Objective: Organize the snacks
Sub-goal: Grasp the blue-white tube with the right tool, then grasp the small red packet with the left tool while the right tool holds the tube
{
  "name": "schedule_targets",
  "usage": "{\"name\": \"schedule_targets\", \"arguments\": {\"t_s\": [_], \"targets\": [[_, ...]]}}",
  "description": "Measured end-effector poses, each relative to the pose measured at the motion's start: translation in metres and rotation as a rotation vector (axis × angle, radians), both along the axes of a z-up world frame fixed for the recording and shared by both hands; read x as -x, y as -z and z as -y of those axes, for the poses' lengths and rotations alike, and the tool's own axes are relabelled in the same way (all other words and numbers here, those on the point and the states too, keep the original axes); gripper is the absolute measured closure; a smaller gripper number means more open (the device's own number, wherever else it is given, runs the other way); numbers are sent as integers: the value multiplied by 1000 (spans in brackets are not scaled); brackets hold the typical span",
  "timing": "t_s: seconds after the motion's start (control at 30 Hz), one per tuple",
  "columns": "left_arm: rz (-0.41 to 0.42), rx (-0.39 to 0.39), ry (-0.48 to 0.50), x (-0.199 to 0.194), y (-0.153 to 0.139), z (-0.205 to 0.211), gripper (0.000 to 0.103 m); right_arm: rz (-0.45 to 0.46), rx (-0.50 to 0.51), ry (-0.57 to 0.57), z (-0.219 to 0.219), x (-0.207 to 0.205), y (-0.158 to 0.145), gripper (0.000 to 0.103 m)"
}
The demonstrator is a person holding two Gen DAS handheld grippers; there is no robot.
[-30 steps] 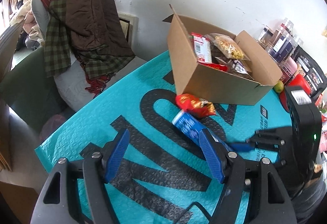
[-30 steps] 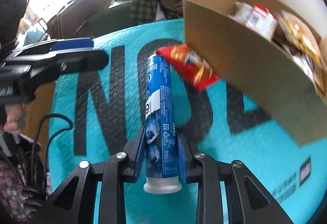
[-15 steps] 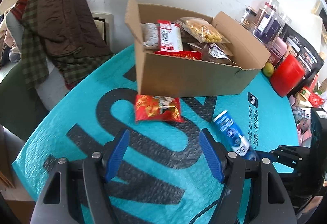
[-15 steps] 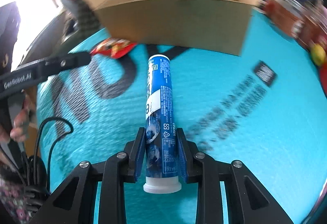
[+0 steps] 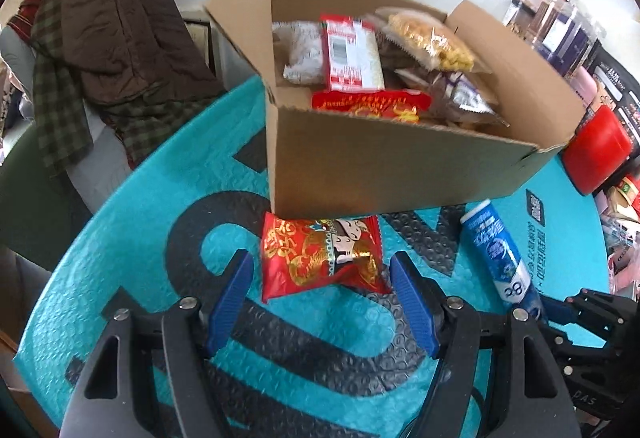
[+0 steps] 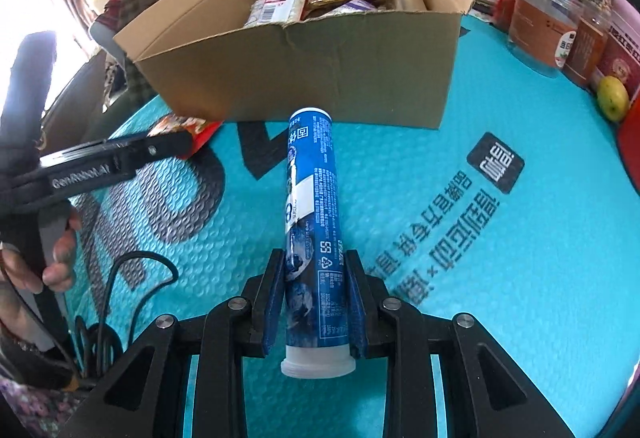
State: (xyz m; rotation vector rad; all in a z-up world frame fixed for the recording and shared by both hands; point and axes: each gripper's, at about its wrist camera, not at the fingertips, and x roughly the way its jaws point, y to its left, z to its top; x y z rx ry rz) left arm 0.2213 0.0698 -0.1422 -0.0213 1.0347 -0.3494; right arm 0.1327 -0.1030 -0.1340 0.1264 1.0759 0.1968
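Observation:
A red snack packet (image 5: pixel 320 258) lies flat on the teal mat (image 5: pixel 132 238), against the front of an open cardboard box (image 5: pixel 400 166) filled with several snack bags. My left gripper (image 5: pixel 320 278) is open, its blue pads flanking the packet without pressing on it. My right gripper (image 6: pixel 314 266) is shut on a blue tube (image 6: pixel 314 198) with a white cap, which points at the box (image 6: pixel 320 66). From the left wrist, the tube (image 5: pixel 498 254) and right gripper (image 5: pixel 556 312) appear at the right. One of the left gripper's fingers (image 6: pixel 160 146) partly hides the packet (image 6: pixel 200 128).
Jars (image 6: pixel 536 22), a green fruit (image 6: pixel 612 98) and a red container (image 5: pixel 596 146) crowd the mat's right edge. A chair draped with clothes (image 5: pixel 112 50) stands at the left, beyond the mat. A person's hand (image 6: pixel 56 258) and a black cable (image 6: pixel 132 278) are at the lower left.
The left gripper has swung over and down to the red packet, which now lies between its pads. The right gripper has carried the tube rightward and rolled, so the box is now straight ahead.

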Motion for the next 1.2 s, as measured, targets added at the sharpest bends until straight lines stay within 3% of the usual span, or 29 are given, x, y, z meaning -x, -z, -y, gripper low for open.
{"name": "schedule_targets", "arguments": {"t_s": [0.2, 0.23, 0.27, 0.37, 0.6, 1.2], "targets": [[15, 0, 8, -4, 6, 1, 33, 9, 1, 8, 0, -4, 0, 74], [24, 0, 7, -3, 5, 1, 35, 10, 1, 9, 0, -5, 0, 74], [28, -1, 9, -3, 5, 1, 46, 12, 2, 10, 0, -5, 0, 74], [33, -3, 21, 2, 3, 2, 49, 14, 10, 14, -1, -3, -2, 74], [5, 18, 63, 36, 1, -1, 50, 14, 21, 32, -2, 6, -4, 74], [-39, 15, 206, 120, 1, 14, 50, -6, 25, 48, -9, 77, -1, 74]]}}
